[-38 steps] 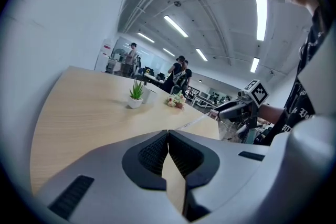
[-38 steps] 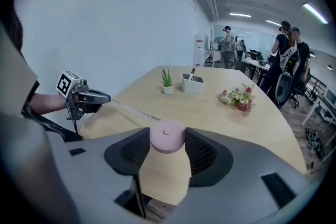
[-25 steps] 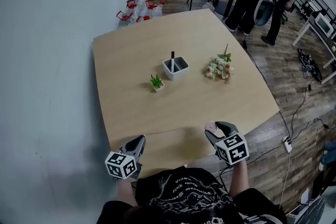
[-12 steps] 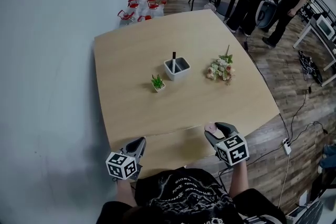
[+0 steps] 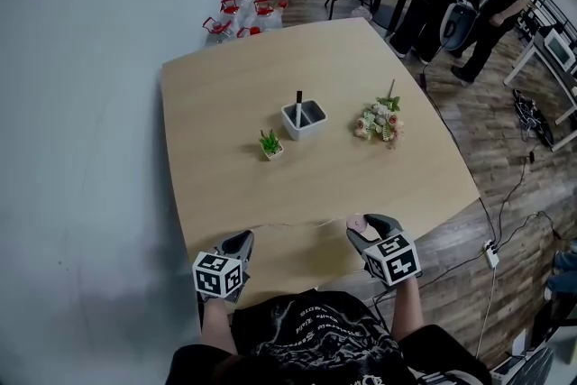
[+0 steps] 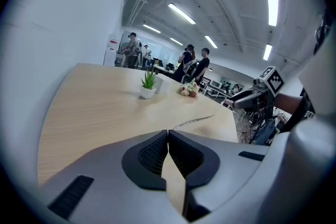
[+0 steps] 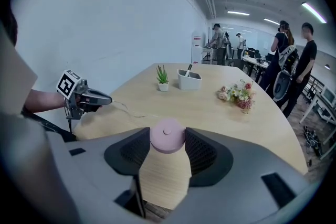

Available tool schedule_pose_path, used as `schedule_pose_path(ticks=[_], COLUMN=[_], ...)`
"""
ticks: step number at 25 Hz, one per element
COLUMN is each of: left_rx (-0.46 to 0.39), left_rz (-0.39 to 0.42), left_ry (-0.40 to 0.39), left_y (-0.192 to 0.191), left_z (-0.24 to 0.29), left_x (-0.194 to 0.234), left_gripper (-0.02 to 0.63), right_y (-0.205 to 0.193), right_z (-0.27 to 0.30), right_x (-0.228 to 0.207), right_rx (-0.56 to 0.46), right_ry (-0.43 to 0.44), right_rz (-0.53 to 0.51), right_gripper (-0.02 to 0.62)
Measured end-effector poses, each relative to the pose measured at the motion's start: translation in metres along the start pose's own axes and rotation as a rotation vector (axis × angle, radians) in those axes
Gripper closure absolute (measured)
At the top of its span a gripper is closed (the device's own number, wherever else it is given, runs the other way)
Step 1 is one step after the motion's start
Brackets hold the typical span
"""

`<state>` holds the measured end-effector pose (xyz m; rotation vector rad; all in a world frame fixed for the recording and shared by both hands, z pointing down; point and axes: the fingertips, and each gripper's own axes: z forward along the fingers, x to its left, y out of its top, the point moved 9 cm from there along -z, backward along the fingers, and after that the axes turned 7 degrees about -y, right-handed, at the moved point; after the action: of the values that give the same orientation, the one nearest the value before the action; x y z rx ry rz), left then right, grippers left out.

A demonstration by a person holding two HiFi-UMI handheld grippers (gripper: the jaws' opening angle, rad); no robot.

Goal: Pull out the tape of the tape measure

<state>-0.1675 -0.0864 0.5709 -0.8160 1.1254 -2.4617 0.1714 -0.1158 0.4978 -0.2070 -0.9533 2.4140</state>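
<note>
Presently: tan tabletop point(image 5: 234, 104), L gripper point(image 5: 242, 239) and R gripper point(image 5: 365, 224) both at its near edge, well apart. Mid-tabletop, far from both: white pen holder point(image 5: 305, 118), flower bunch point(image 5: 379, 121), small potted plant point(image 5: 270, 144). Pink round tape measure point(image 7: 167, 135) clamped btwn R gripper's jaws; thin tape point(image 5: 297, 224) runs slightly wavy from it over the tabletop to L gripper, jaws pinched tight on tape's end.

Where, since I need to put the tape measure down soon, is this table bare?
The far part of the table, beyond the plant, white holder and flowers, is bare, as is the band between that row and the tape. The near edge is crowded: the left gripper and the right gripper, holding the tape measure, stretch the tape there.
</note>
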Motion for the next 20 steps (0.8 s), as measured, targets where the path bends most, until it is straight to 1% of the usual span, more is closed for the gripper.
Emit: schedule_pose_path(ticks=[3, 7, 9, 12, 15, 17, 18, 19, 20], left_rx=[0.069, 0.178, 0.221, 0.282, 0.317, 0.326, 0.318, 0.306, 0.293], left_rz=[0.02, 0.06, 0.056, 0.035, 0.032, 0.019, 0.005, -0.011, -0.027], left_ry=[0.023, 0.106, 0.122, 0.184, 0.224, 0.256, 0.274, 0.286, 0.292], left_y=[0.004, 0.006, 0.005, 0.007, 0.013, 0.015, 0.016, 0.017, 0.018], left_z=[0.018, 0.043, 0.053, 0.068, 0.078, 0.081, 0.082, 0.082, 0.081], left_x=[-0.001, 0.0, 0.001, 0.003, 0.004, 0.006, 0.007, 0.008, 0.008], left_gripper=[0.595, 0.595, 0.595, 0.595, 0.594, 0.589, 0.552, 0.481, 0.449], right_y=[-0.004, -0.01, -0.013, -0.016, -0.018, -0.019, -0.02, -0.021, -0.023], right_z=[0.005, 0.013, 0.019, 0.026, 0.031, 0.033, 0.034, 0.036, 0.037], right_x=[0.003, 0.006, 0.01, 0.013, 0.014, 0.015, 0.015, 0.015, 0.014], right_rx=[0.015, 0.031, 0.03, 0.024, 0.038, 0.045, 0.049, 0.054, 0.058], right_ry=[0.008, 0.024, 0.038, 0.049, 0.053, 0.059, 0.062, 0.065, 0.066], right_rz=[0.0, 0.006, 0.01, 0.027, 0.026, 0.025, 0.029, 0.034, 0.039], right_gripper=[0.37, 0.37, 0.37, 0.37, 0.37, 0.37, 0.37, 0.37, 0.37])
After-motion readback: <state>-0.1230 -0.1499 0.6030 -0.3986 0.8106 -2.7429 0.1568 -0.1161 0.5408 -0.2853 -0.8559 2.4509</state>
